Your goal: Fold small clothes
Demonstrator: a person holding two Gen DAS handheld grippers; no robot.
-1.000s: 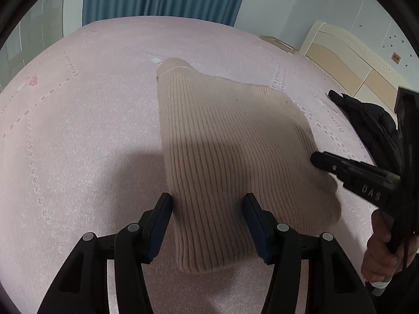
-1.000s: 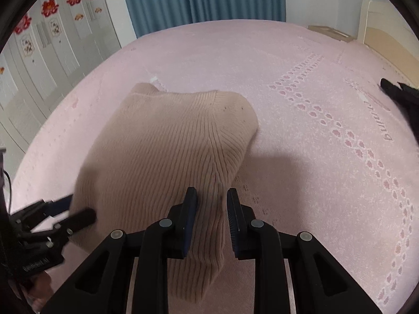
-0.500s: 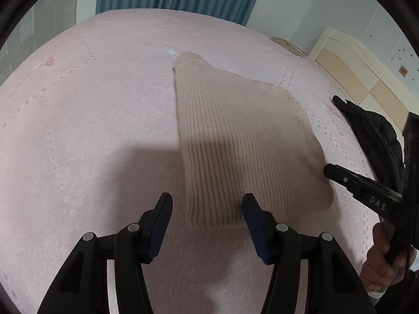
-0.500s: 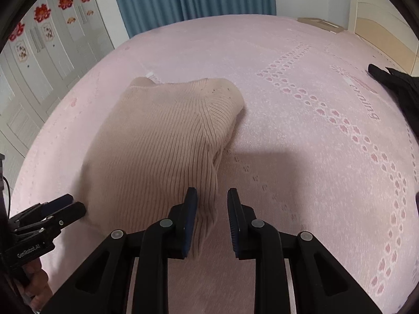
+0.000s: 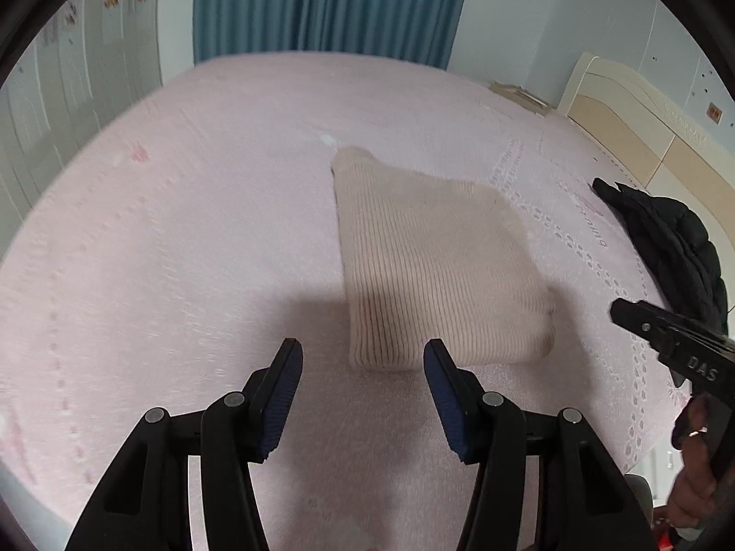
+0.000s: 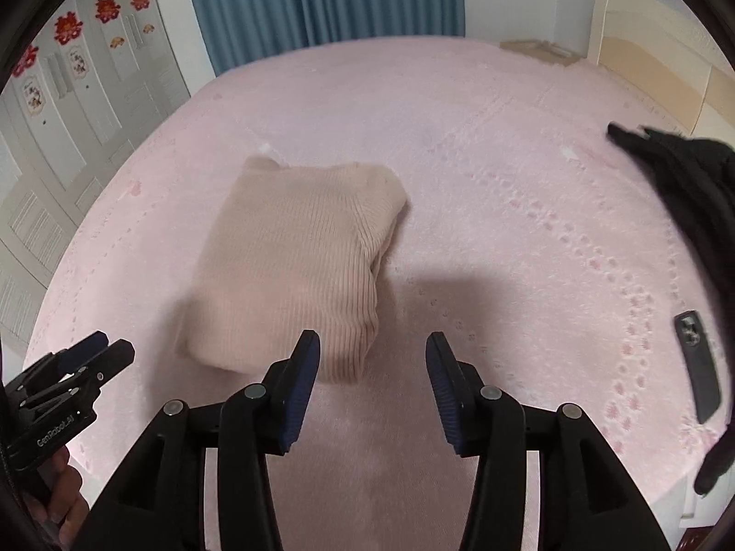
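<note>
The beige knit garment (image 5: 427,271) lies folded into a compact block on the pink bed (image 5: 183,229). Both the left tongs (image 5: 363,365) and right tongs (image 6: 372,358) are held apart and empty just short of it. The fold is judged finished; a fresh garment, perhaps the black jacket (image 6: 680,183), is called for next.

Soft daylight, tool shadows on the bedspread (image 5: 183,238), fisheye-warped, blurred edges
</note>
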